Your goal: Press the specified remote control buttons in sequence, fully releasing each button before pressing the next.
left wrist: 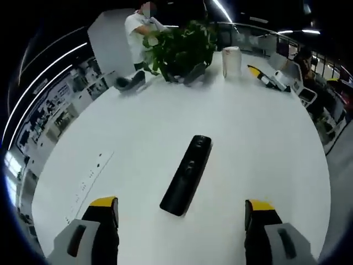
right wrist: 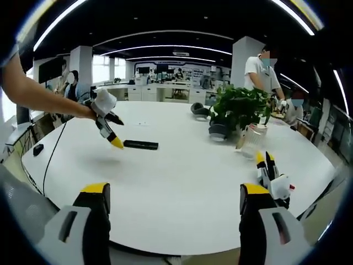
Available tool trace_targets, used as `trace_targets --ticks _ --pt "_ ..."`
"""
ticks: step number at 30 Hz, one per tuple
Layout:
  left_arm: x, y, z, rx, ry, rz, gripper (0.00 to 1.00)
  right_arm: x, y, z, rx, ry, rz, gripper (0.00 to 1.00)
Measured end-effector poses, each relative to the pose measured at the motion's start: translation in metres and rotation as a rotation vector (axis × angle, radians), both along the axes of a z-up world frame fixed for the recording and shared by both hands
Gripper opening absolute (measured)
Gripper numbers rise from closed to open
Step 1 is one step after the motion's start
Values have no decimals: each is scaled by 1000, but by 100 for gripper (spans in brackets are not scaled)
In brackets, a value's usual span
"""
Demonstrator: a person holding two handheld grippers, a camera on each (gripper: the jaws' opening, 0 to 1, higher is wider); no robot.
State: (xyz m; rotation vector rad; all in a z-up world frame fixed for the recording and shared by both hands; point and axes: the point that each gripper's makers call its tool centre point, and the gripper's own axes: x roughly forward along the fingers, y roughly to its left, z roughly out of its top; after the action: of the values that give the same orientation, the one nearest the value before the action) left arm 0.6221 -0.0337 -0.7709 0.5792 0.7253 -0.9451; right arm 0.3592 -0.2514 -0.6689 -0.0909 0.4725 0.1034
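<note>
A black remote control (left wrist: 186, 175) lies flat on the round white table (left wrist: 259, 143), its near end between my left gripper's (left wrist: 181, 206) yellow-tipped jaws. Those jaws stand wide apart, above the table and holding nothing. In the right gripper view the same remote (right wrist: 140, 144) is small and far off on the table (right wrist: 182, 171), with the left gripper (right wrist: 115, 132) held by a person's arm hovering just left of it, tips pointing down. My right gripper (right wrist: 175, 190) is open near the table's front edge, far from the remote.
A potted plant (left wrist: 179, 52) (right wrist: 237, 107) stands at the far side, with dark objects (left wrist: 129, 83) beside it and a white cylinder (left wrist: 231, 61). A spare yellow-tipped gripper (right wrist: 271, 175) lies at the right. A clear jar (right wrist: 251, 141) is near the plant. People stand behind.
</note>
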Motion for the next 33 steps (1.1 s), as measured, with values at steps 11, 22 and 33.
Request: trace_targets --ticks 11,22,33 --pt "-33 18 45 -222 -98 136 100 1 -2 8 38 -42 -16 100" --pt "-74 39 79 -330 -188 264 100 1 -1 7 27 -37 -11 100" --pt "-137 48 101 -426 -204 333 100 0 -1 6 8 -30 -10 100"
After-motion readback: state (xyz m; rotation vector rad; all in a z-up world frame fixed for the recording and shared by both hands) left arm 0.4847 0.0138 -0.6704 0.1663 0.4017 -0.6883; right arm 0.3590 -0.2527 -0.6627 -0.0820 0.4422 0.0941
